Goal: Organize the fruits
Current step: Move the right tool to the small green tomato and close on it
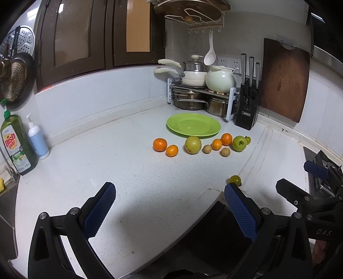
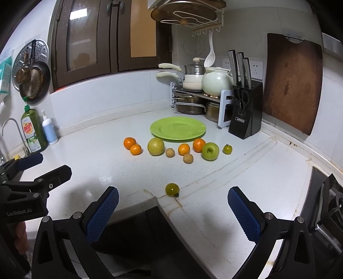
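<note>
Right wrist view: your right gripper (image 2: 173,211) hangs with fingers wide apart, nothing held; left gripper (image 1: 169,206) likewise spread and empty. Nearest, a stray green tomato (image 2: 172,189) sits at the counter (image 2: 90,137) edge by the seam. It's probably light, smooth, prone to roll, so pinch across its middle gently. Farther, fruits lie in a row: oranges (image 2: 130,143), green apple (image 2: 210,151). Beyond, the green plate (image 2: 178,129) is bare.

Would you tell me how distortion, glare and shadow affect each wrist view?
Left wrist: fisheye bends the backsplash; the left gripper casts soft shadow on the counter. Right wrist: glare on cabinet glass; dark vignette corners.
</note>
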`<state>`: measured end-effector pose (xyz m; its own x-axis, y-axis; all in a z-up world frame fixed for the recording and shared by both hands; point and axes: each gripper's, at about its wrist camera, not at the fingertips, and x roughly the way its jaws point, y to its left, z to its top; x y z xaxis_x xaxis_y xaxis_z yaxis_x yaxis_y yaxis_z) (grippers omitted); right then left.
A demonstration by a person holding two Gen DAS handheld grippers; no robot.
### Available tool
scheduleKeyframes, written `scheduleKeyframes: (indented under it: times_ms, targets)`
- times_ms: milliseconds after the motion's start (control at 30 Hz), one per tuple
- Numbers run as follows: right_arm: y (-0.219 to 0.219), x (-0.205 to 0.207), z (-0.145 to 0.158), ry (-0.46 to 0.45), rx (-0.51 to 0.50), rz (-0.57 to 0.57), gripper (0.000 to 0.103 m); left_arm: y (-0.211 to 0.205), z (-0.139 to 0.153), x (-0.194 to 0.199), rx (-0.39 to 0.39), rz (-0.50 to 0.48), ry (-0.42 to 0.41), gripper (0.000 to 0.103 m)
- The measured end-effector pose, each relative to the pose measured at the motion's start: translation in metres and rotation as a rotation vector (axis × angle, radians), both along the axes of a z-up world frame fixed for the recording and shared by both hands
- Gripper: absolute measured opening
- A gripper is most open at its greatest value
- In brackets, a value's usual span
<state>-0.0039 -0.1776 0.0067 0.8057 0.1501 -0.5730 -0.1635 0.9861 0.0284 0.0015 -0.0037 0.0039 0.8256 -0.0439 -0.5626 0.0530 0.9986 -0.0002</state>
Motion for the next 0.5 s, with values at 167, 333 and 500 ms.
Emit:
scheduleKeyframes:
  times_ms: [167,333,500]
  targets:
    - [0.002,0.011,-0.006,0.024,0.008,-0.011,0.103,0.001,-0.003,0.012,0.018,-0.019,-0.003,0.103]
    - [0.004,0.027,-0.016,0.064,0.026,-0.020,0.099,0.002,-0.008,0.031,0.053,-0.047,-0.010,0.103]
    - [0.008,0.047,-0.027,0.116,0.044,-0.031,0.091,0.004,-0.015,0.057,0.080,-0.080,-0.004,0.102]
